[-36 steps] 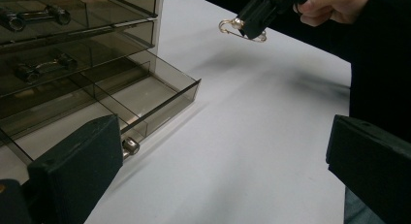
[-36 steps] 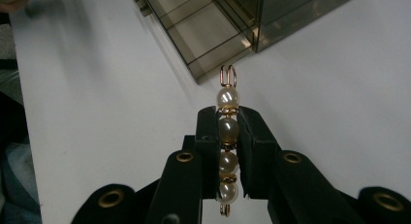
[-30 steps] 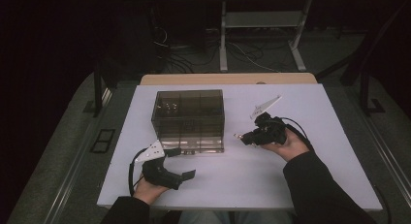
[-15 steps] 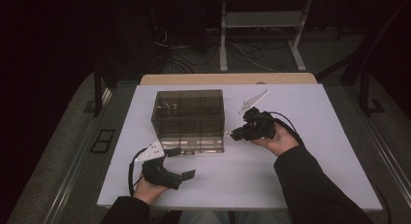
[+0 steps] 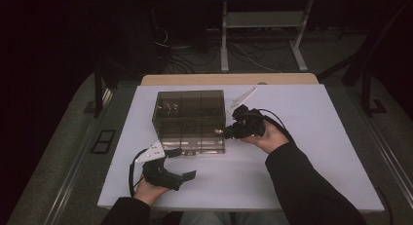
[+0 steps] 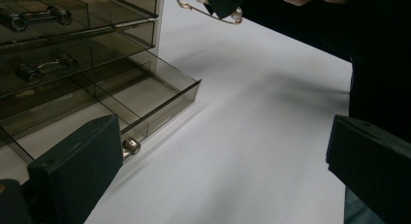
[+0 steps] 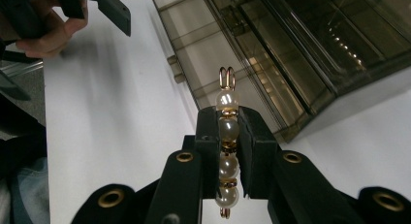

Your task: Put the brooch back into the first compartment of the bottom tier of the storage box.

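1. Pearl and gold make up the pin (image 7: 226,151), a straight row of round glossy beads with thin gilt rings between them and a doubled wire loop at its top end.
2. Matt black plastic jaws of the right gripper (image 7: 227,153) are clamped on the pin at centre bottom of the right gripper view, beads showing above and below the pads.
3. From the high view, the right gripper (image 5: 229,131) sits at centre frame, its tip just beside the right face of the box (image 5: 190,119).
4. Smoky clear plastic forms that box, a squat block of stacked shallow drawers with small metal knobs.
5. Its lowest drawer (image 6: 145,95) is pulled out, square-cornered, split by a thin partition, with a round silver knob on its front.
6. At the top centre of the left gripper view the pin (image 6: 208,6) hangs above the table (image 6: 252,136), a smooth, pale sheet.
7. Wide apart, the left gripper (image 5: 181,166) has its blocky jaws around nothing, at lower left of the high view, near the drawer front.
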A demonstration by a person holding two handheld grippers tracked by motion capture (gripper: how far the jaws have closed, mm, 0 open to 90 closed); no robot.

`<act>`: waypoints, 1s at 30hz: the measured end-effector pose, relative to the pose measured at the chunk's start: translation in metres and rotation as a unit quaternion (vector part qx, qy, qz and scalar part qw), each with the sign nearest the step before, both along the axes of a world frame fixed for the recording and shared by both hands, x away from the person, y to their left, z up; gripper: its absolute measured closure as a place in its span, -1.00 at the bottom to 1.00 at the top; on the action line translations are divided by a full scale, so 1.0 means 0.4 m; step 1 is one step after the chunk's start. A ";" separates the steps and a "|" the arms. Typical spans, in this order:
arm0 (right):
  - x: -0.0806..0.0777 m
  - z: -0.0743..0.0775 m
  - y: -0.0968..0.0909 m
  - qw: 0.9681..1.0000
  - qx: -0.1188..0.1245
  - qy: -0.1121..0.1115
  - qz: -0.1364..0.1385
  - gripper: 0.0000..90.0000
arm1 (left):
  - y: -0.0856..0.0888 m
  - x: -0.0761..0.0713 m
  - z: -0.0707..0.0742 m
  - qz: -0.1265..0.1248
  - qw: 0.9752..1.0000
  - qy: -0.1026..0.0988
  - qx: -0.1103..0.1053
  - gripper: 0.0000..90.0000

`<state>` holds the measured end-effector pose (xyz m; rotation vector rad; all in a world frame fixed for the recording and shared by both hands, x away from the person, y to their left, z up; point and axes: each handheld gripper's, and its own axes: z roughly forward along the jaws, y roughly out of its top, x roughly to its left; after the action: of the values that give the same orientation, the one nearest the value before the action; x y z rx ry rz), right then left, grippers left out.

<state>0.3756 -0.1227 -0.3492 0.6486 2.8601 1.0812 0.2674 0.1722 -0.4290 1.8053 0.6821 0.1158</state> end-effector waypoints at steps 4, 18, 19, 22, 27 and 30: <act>0.005 -0.001 0.020 1.000 -0.001 0.000 0.006 0.75 | 0.001 0.000 0.000 0.000 1.000 0.000 0.000 -1.00; 0.016 0.005 0.079 1.000 0.001 -0.003 0.025 0.75 | 0.002 0.000 0.000 -0.001 1.000 0.000 -0.002 -1.00; 0.017 0.006 0.084 1.000 0.002 -0.003 0.028 0.75 | 0.002 0.000 0.000 -0.001 1.000 0.000 -0.002 -1.00; 0.019 0.009 0.100 1.000 0.001 -0.003 0.031 0.75 | 0.001 0.000 0.000 -0.001 1.000 0.001 -0.001 -1.00; 0.023 0.012 0.128 0.999 0.002 -0.003 0.036 0.75 | 0.002 0.000 0.000 -0.001 1.000 0.000 -0.002 -1.00; 0.026 0.012 0.146 0.999 0.001 -0.004 0.041 0.75 | 0.003 0.000 0.001 -0.002 1.000 -0.001 -0.002 -1.00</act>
<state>0.3861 -0.0644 -0.3445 0.5292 2.9022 1.0936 0.2676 0.1732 -0.4288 1.8016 0.6777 0.1133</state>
